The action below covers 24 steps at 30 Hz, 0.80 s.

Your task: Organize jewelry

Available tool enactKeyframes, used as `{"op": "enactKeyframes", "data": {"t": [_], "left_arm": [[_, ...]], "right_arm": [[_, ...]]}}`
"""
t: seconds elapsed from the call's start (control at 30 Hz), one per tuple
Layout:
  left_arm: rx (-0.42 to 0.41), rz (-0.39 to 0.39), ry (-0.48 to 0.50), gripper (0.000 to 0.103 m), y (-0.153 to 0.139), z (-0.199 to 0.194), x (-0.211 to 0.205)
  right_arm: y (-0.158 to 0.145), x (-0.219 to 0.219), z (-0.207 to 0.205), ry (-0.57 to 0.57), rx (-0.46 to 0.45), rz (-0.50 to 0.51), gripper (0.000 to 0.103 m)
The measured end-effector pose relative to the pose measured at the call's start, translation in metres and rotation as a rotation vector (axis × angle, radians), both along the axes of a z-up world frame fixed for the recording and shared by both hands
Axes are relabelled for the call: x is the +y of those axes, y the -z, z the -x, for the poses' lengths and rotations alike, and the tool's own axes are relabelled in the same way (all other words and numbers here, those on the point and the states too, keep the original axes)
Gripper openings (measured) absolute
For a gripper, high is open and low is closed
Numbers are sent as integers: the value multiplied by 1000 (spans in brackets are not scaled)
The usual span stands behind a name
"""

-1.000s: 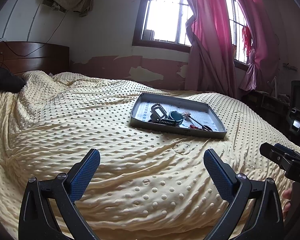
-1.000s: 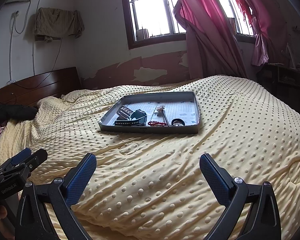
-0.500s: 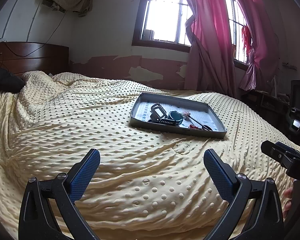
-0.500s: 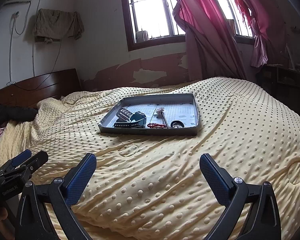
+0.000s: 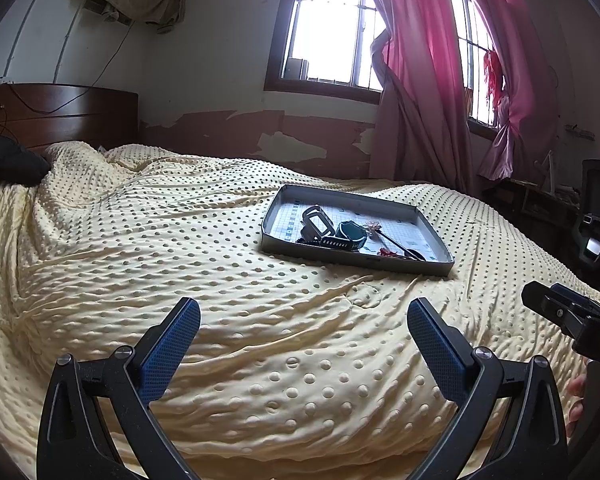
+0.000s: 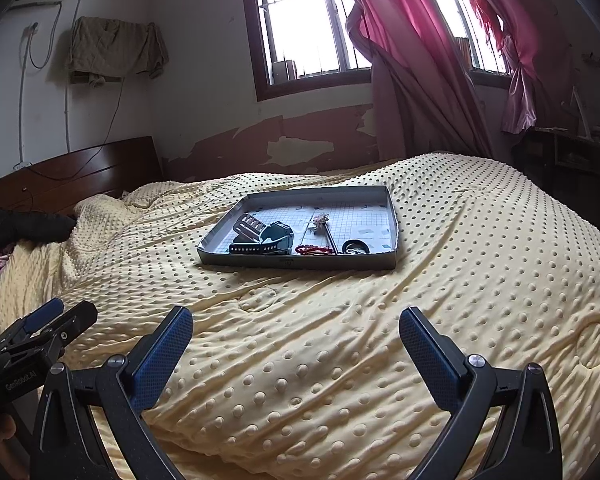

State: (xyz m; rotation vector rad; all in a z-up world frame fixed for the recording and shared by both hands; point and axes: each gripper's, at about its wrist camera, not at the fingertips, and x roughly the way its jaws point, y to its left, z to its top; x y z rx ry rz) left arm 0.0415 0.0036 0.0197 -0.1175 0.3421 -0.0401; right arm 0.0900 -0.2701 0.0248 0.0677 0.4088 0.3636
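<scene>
Both the left gripper (image 5: pixel 304 320) and the right gripper (image 6: pixel 296 330) are hanging wide open and empty at the frame's bottom. One tray (image 6: pixel 300 261) is sitting mid-frame on the soft blanket (image 6: pixel 480 260), so pressing could tip it. Inside are lying two watches (image 6: pixel 274 238), one red bracelet (image 6: pixel 315 249), one hairpin (image 6: pixel 325 226) and one ring (image 6: pixel 355 246), tangling closely.

Both cameras sit low over the near edge of the bed and look across the yellow bumpy blanket (image 5: pixel 228 264) toward the window wall. The left one is off to the left, so the gray tray (image 5: pixel 356 258) shows to its right. The right one sees the tray (image 6: pixel 300 260) nearly straight ahead. Both share tray, blanket and window (image 6: pixel 312 20). Each sees the other gripper at its edge.
</scene>
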Motion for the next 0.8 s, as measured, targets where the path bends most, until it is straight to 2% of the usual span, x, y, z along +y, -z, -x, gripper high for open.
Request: {"op": "enactKeyframes", "data": {"t": [0.7,0.8], "left_arm": [[3,3,-11,101,0,1,3],[42,-7,-11,101,0,-1,2]], "right_arm": [[1,1,-1,-8,3,4,103],[1,1,-1,-8,4,3,103]]}}
